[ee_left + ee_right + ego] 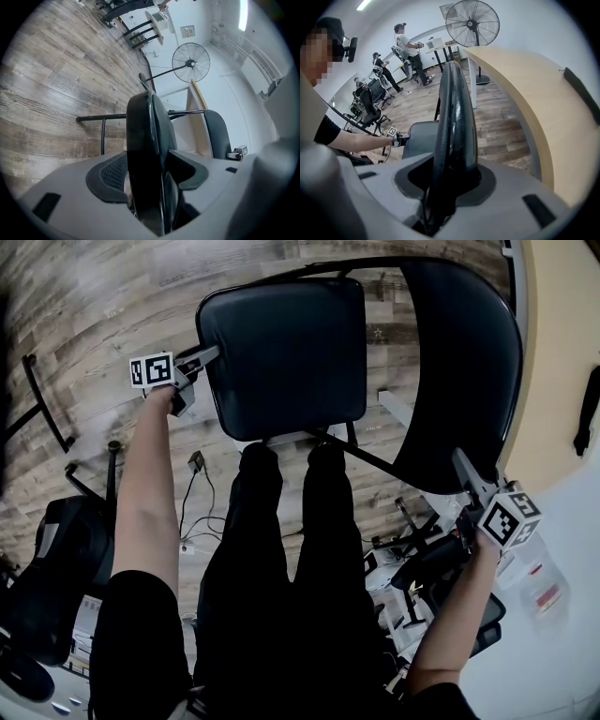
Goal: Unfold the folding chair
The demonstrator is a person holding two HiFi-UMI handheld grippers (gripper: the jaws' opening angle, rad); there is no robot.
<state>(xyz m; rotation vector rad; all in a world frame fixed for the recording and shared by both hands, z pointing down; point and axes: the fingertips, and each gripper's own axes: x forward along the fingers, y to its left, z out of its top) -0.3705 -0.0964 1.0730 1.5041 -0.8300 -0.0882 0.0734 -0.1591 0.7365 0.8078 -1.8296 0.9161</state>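
two grips share the folding chair (375,381), which stands on the wood floor (94,315) in front of the person's legs. the left gripper (208,357) is clamped on the seat (286,352) at its side edge. the right gripper (462,468) is clamped on the backrest (464,362) at its rim. gripping each panel separately probably allows them to be spread about the frame hinge.

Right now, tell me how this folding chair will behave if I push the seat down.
The seat likely pivots rather than bends: it hangs on thin black tubes beside the backrest. Probably light for its size, given those slim tubes. It may slide on the smooth wood floor.
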